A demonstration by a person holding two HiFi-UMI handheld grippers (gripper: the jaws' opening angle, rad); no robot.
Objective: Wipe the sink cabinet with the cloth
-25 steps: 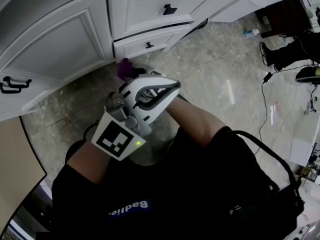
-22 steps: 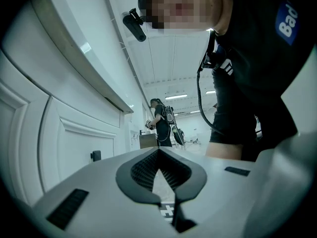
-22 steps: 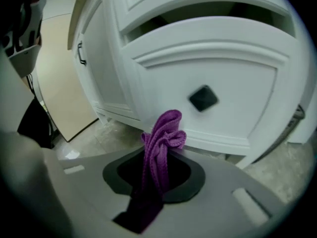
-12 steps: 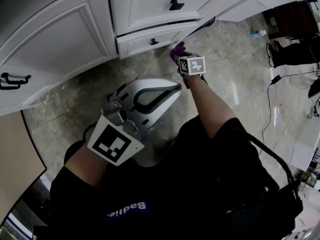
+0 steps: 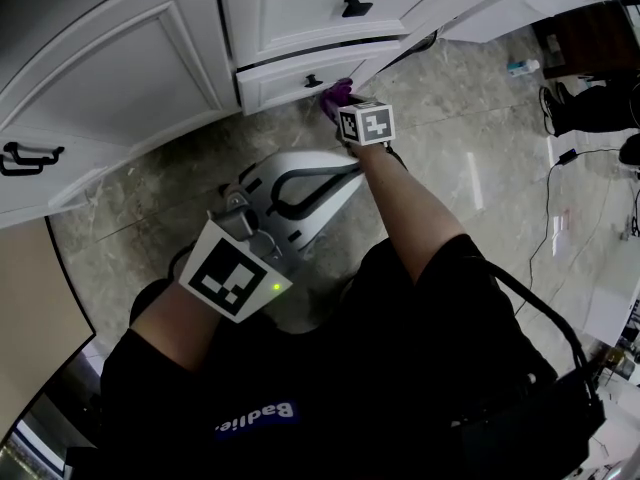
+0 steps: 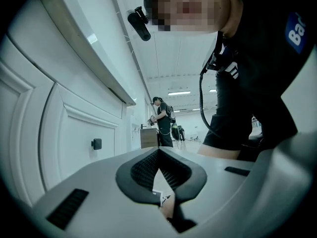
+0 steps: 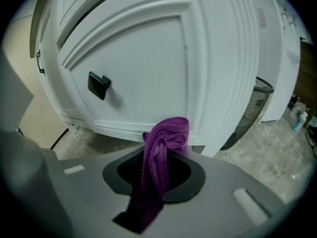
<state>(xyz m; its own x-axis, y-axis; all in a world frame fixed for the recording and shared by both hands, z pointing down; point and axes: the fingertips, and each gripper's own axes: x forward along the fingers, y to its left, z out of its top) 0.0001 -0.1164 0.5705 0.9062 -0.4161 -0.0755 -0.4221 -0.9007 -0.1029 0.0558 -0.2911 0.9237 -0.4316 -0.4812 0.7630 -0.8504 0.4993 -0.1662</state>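
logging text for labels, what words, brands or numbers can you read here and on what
"Badlie", possibly cut off, on the person's dark shirt; the left gripper view shows just "Ba".
Label on the bottle on the floor: too small to read.

My right gripper (image 5: 343,108) has swung out from under my left gripper (image 5: 335,178) to the sink cabinet (image 5: 150,78), then slid the purple cloth (image 5: 335,94) leftward along the bottom drawer's (image 5: 290,80) lower edge
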